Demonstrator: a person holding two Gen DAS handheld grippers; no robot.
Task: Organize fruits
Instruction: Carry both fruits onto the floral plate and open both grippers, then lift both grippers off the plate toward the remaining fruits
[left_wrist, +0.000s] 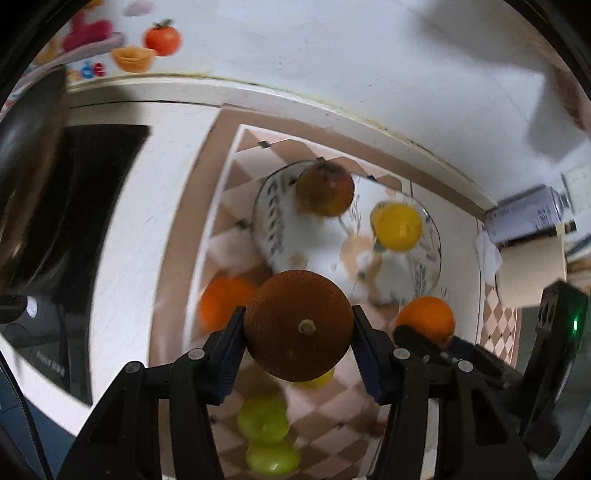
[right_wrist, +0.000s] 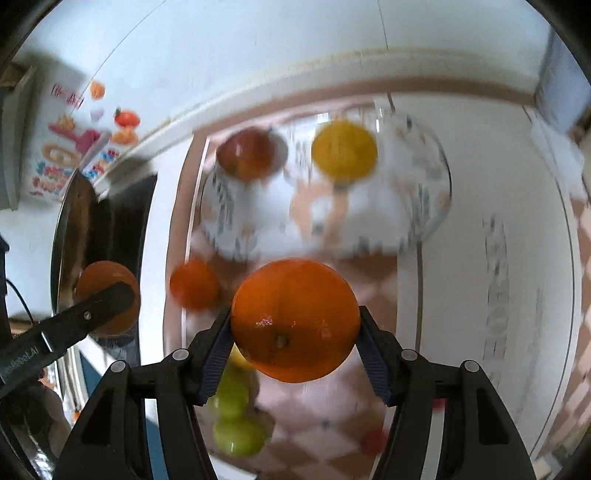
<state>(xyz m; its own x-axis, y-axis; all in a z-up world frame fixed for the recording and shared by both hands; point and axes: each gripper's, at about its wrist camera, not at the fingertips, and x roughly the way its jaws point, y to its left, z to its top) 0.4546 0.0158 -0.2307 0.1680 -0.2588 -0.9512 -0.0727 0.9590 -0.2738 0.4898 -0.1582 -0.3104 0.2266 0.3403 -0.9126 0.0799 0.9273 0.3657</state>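
Gripped across its middle with the stem end facing the lens, a brownish, rough-skinned orange sits clamped between the pads of the left gripper, held above a checked cloth on the table. Over in the right wrist view, the right gripper is likewise closed on a bright orange, its glossy peel catching the light. Both fruits look firm, round and moderately heavy; their curved sides could roll or slip in flat pads, so a hold across the widest part, as here, seems the safest, with pressure kept modest to avoid bruising. Ahead lies a glass plate with a leaf-pattern rim, already carrying a reddish apple and a yellow lemon-like fruit; glass is fragile, so any fruit set there calls for a gentle landing. Another orange rests on the cloth just beside the plate's near-left edge, and green fruits lie closer in, beneath the grippers. A spray can lies at the right, well apart, and a dark appliance stands at the left. Motion blur softens much of both views.
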